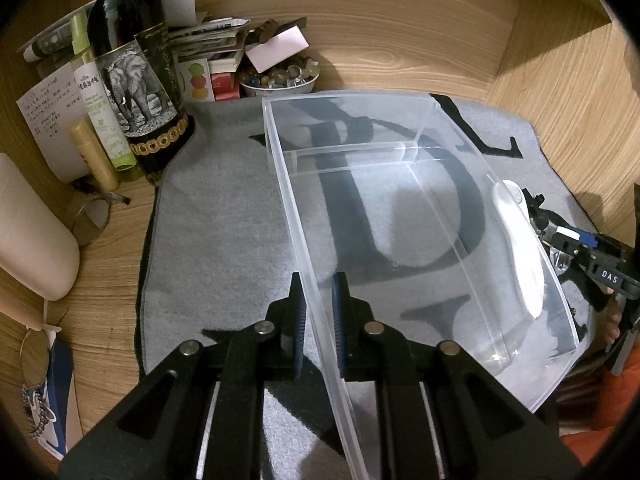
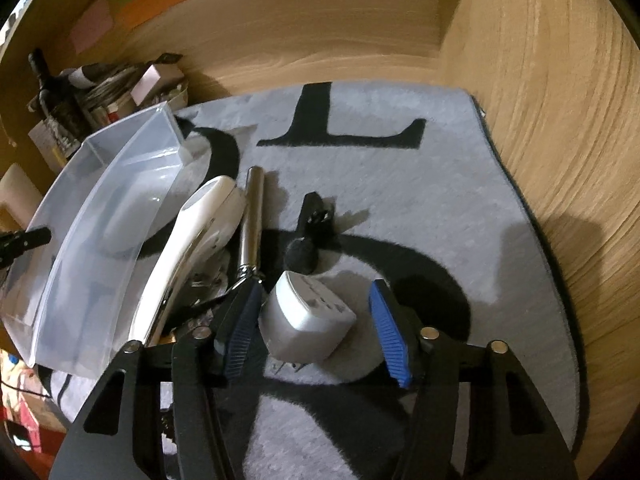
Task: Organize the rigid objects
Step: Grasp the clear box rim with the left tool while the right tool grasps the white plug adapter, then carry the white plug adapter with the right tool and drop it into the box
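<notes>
While straddling the near wall of the clear bin [image 1: 404, 216] on the grey mat [image 1: 224, 216], left tongs [image 1: 319, 300] nearly pressed together on it. Right tongs [image 2: 316, 312] spread around a silver-white plug adapter [image 2: 308, 320], touching neither pad. "DAS" legible on the right gripper; big black "L" on the mat. Elephant-label wine bottle [image 1: 136, 64], label text unreadable. White handheld device [image 2: 192, 248] and metal cylinder [image 2: 251, 220] beside the bin.

"DAS" on the right gripper [image 1: 576, 256]; "L" on the mat [image 2: 400, 200].
</notes>
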A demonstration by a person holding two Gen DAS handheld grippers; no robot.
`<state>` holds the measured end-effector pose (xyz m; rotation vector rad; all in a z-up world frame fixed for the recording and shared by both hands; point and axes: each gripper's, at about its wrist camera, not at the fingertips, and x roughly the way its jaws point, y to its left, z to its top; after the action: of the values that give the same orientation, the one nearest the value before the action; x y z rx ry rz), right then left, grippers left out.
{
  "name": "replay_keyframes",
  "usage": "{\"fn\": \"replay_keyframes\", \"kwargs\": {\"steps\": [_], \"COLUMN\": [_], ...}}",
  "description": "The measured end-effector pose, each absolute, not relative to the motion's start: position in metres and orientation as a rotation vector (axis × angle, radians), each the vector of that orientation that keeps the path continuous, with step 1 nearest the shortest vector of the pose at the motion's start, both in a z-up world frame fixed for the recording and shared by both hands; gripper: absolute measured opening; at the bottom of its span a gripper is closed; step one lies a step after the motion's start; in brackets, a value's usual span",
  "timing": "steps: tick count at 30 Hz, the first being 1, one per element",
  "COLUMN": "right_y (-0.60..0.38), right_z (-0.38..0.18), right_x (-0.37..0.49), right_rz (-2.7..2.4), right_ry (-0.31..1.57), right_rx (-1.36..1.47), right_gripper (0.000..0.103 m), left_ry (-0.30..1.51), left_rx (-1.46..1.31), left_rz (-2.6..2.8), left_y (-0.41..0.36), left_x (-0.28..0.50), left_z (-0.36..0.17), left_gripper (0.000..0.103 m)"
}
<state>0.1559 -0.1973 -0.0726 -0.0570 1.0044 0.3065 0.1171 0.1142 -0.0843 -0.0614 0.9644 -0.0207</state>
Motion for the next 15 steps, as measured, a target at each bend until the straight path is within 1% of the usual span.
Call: {"fn": "replay_keyframes", "kwargs": {"steps": [7, 15], "right_y": [-0.193, -0.177], "right_z": [-0.067, -0.037], "right_x": [0.148, 0.142], "right_rz": [0.313, 0.323], "right_ry": [0.979, 0.878], "right_rx": [-0.056, -0.096], "right_gripper": [0.043, 0.04], "left_ry": [0.959, 0.957], "left_rx": [-0.063, -0.064], "left_rz": [-0.021, -0.025], "left_y": [0.114, 0.114], "left_x": [0.117, 0.117], "left_z": [-0.084, -0.084], "left_gripper": [0.012, 0.012]}}
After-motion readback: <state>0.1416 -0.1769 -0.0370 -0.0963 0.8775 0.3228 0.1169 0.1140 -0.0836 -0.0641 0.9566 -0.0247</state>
